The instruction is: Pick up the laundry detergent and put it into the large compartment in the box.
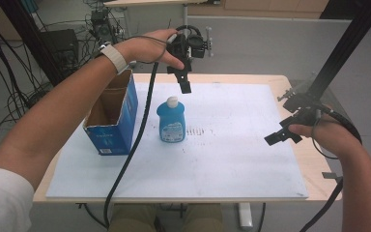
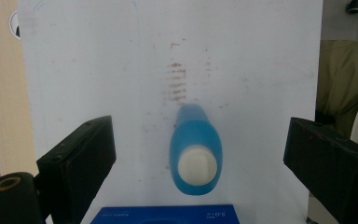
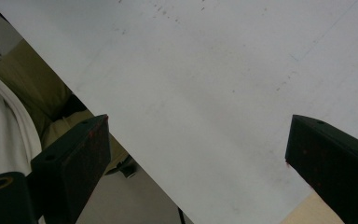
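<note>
In the left gripper view, the left gripper (image 2: 198,158) has its two black jaws spread wide at the lower left and lower right corners of the frame, holding nothing. Between them, low in the middle of the frame, stands the blue plastic bottle with a white cap (image 2: 196,161), seen from above and clear of both jaws. Along the bottom edge just under the bottle runs the top of the blue cardboard box (image 2: 165,214). Behind the bottle lies the white board (image 2: 98,70) with a patch of brown smudges in the upper middle.

In the high view, the left gripper (image 1: 184,82) hangs in the upper middle of the frame, above the bottle (image 1: 171,121) and not touching it. The bottle stands upright on the board (image 1: 232,159), just right of the open-topped box (image 1: 113,118), which sits at the middle left. The left hand (image 1: 152,46) wears a pale wristband (image 1: 114,57).

In the right gripper view, the right gripper (image 3: 196,154) also has its jaws spread wide apart and empty, over bare board. In the high view the right gripper (image 1: 282,135) sits at the middle right, held by the right hand (image 1: 326,135) near the board's right edge, well apart from the bottle. The board rests on a light wooden table (image 1: 280,79).
</note>
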A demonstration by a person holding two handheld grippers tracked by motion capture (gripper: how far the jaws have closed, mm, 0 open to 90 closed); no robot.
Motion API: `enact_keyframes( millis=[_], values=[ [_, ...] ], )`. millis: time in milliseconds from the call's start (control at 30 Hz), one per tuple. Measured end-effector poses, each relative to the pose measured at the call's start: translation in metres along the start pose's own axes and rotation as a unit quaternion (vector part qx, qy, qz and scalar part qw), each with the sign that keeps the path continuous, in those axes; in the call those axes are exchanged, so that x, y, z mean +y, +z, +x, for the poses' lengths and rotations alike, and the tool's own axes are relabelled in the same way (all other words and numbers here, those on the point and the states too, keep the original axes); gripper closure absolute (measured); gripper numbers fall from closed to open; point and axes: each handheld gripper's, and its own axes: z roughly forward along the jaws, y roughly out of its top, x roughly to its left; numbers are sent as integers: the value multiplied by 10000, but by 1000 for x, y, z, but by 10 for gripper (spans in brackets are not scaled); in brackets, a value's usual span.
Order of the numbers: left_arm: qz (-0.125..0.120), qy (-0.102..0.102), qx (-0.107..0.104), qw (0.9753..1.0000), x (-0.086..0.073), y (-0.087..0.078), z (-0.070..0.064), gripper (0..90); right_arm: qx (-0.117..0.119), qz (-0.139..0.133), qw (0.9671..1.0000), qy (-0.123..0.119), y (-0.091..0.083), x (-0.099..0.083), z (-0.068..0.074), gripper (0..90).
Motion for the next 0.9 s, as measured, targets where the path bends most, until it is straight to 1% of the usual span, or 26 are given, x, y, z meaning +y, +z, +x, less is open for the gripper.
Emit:
enact_keyframes(
  millis=[400, 567, 767, 900],
  values=[
    [-34, -19, 15, 10000, -3, -1, -1, 93, 3, 8, 10000, -46, 2, 2, 0, 68],
    [-28, -32, 21, 10000, -3, -2, -3, 92, -19, -8, 10000, -13, 1, 1, 0, 67],
    [-85, -54, 23, 9999, -7, -3, -3, 92, -21, -8, 10000, -35, 1, 1, 2, 68],
    [-72, -63, 9, 10000, -7, -2, -3, 92, -26, -10, 10000, -49, 0, 1, 2, 68]
  ],
)
